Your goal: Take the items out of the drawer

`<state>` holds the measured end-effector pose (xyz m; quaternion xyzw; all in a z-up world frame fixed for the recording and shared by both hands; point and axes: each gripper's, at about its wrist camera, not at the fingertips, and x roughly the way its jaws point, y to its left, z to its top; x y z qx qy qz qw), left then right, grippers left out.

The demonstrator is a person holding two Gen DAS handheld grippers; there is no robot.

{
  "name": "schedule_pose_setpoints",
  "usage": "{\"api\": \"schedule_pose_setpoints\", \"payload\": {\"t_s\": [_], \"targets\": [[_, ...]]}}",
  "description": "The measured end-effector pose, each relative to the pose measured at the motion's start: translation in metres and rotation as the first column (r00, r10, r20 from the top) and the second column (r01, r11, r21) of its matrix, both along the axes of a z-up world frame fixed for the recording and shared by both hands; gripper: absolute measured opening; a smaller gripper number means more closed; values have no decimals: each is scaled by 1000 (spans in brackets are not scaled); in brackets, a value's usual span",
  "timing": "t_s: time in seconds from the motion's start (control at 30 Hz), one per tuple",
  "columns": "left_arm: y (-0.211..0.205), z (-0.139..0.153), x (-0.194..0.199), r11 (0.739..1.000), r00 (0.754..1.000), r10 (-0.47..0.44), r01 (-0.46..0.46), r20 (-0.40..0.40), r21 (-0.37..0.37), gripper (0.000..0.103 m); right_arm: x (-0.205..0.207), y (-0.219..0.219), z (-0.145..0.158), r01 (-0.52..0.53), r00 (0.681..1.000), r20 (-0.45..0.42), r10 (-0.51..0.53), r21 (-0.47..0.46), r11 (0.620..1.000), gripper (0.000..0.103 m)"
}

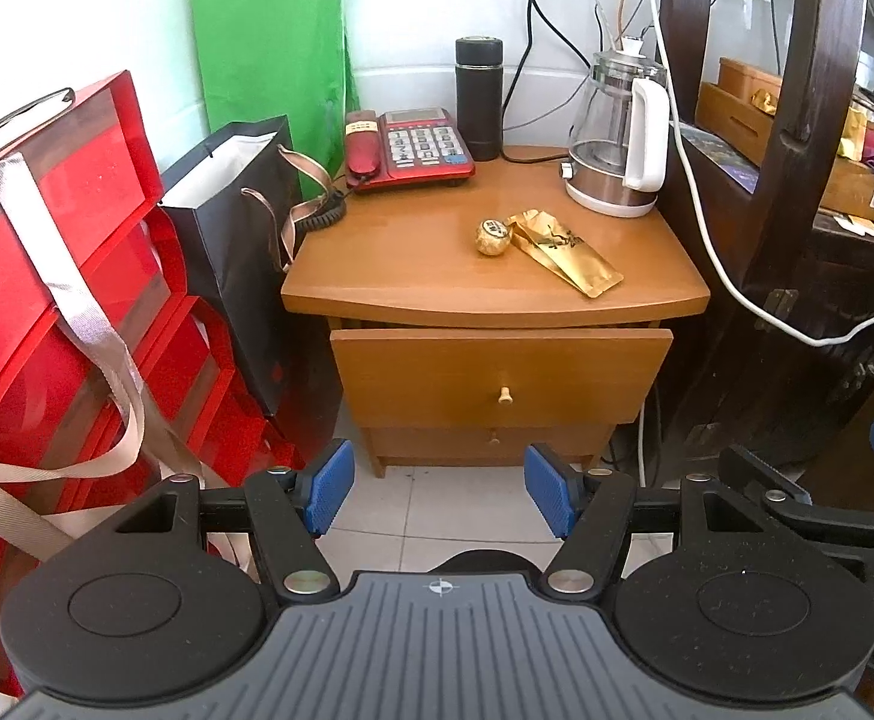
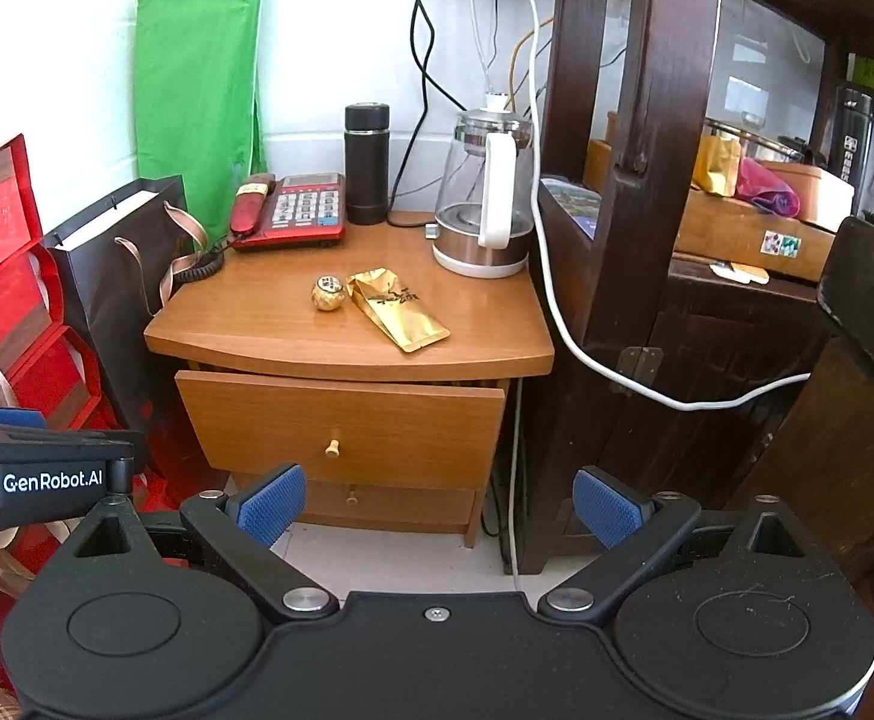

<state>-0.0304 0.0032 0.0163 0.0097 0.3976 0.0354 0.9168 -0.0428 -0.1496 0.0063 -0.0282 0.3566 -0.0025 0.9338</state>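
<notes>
A wooden nightstand (image 1: pixel 437 276) (image 2: pixel 293 330) stands ahead. Its top drawer (image 1: pixel 500 372) (image 2: pixel 341 426) is pulled out a little, with a small pale knob (image 1: pixel 504 396) (image 2: pixel 332 449); its inside is hidden. On the top lie a gold foil ball (image 1: pixel 493 236) (image 2: pixel 328 293) and a gold foil packet (image 1: pixel 566 252) (image 2: pixel 398 309) side by side. My left gripper (image 1: pixel 440 495) is open, low in front of the drawers and well short of them. My right gripper (image 2: pixel 440 507) is open too, nothing between its blue pads (image 2: pixel 272 504).
A red telephone (image 1: pixel 407 147), a black flask (image 1: pixel 479 99) and a glass kettle (image 1: pixel 617 138) stand at the back of the nightstand. Red gift boxes (image 1: pixel 47 300) and a black paper bag (image 1: pixel 239 240) crowd the left. A dark wooden cabinet (image 2: pixel 707 330) with a white cable (image 2: pixel 557 312) stands right. A lower drawer (image 1: pixel 491 441) is shut.
</notes>
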Motion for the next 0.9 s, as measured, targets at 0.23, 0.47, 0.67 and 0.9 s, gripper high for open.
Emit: {"api": "schedule_pose_setpoints", "payload": {"t_s": [0.23, 0.47, 0.67, 0.9], "targets": [[0, -2, 8, 1000, 1000, 2, -2, -8, -2, 67, 1, 1, -3, -2, 1000, -3, 2, 1, 1000, 96], [2, -6, 18, 1000, 1000, 3, -4, -25, -3, 67, 8, 3, -7, -4, 1000, -14, 4, 1, 1000, 96], [1, -8, 34, 1000, 999, 0, 0, -48, -6, 67, 22, 0, -10, 1, 1000, -31, -1, 12, 1000, 96], [-1, -8, 53, 1000, 998, -5, 4, -70, -12, 67, 42, -1, -12, 2, 999, -49, -1, 15, 1000, 96]]}}
